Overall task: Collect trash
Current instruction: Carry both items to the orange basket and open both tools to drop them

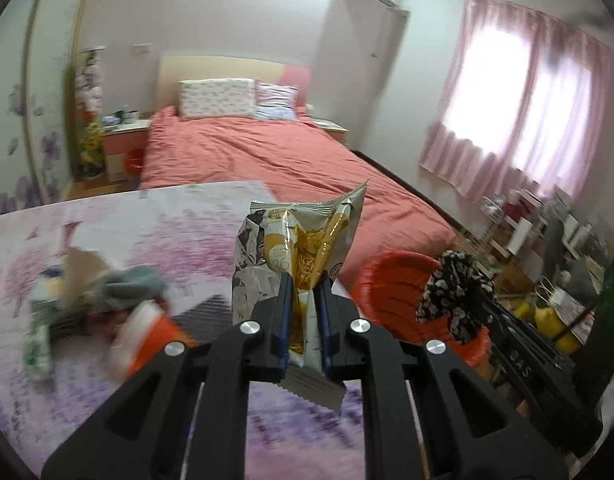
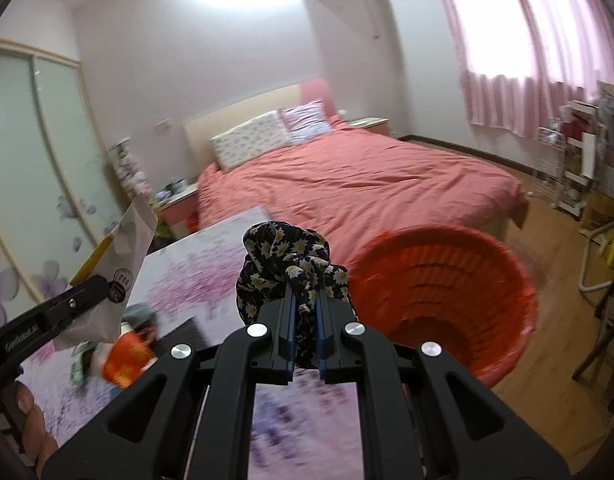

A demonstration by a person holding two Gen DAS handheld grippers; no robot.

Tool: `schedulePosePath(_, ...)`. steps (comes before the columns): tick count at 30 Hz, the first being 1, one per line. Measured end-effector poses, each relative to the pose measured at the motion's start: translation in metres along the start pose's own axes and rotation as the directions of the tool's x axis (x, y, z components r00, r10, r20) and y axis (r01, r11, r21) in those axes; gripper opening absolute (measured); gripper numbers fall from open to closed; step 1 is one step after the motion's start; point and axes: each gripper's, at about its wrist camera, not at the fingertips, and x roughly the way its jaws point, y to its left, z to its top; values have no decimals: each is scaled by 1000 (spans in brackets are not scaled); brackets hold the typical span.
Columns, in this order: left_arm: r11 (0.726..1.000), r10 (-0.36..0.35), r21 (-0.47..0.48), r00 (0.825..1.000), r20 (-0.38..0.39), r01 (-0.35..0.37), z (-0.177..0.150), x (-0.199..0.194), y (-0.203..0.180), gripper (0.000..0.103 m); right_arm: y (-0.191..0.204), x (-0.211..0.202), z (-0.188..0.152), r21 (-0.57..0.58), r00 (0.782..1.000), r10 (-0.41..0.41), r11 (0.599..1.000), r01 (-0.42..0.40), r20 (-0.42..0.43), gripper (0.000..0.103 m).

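My left gripper (image 1: 305,284) is shut on a silver and yellow snack bag (image 1: 303,240), which stands up between its fingers above the flower-print table (image 1: 167,220). In the right wrist view that snack bag (image 2: 127,248) hangs at the far left, over the table's edge. A bunched black cloth with yellow flowers (image 2: 287,260) is clamped in my shut right gripper (image 2: 305,300). Just right of it gapes the orange plastic basket (image 2: 439,292), its inside showing no contents. From the left wrist view the floral cloth (image 1: 451,288) hovers over the basket's (image 1: 387,280) right rim.
More litter lies blurred on the table's left: an orange and white cup (image 1: 147,336), a grey-green rag (image 1: 131,284), a torn paper piece (image 1: 79,276). A red-covered bed (image 1: 267,160) stands behind. Cluttered shelves (image 1: 547,240) line the right wall; wooden floor (image 2: 555,240) surrounds the basket.
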Motion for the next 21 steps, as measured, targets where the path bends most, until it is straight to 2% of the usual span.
schedulePosePath(5, 997, -72, 38, 997, -40, 73, 1, 38, -39, 13, -40, 10, 8, 73, 997, -71, 995, 70, 9, 8)
schedulePosePath(11, 986, -147, 68, 984, -100, 154, -1, 86, -80, 13, -76, 26, 12, 152, 994, -110, 982, 109, 0, 8)
schedulePosePath(21, 967, -206, 110, 957, -205, 232, -21, 158, -133, 14, -122, 42, 7, 237, 990, -140, 961, 141, -23, 8)
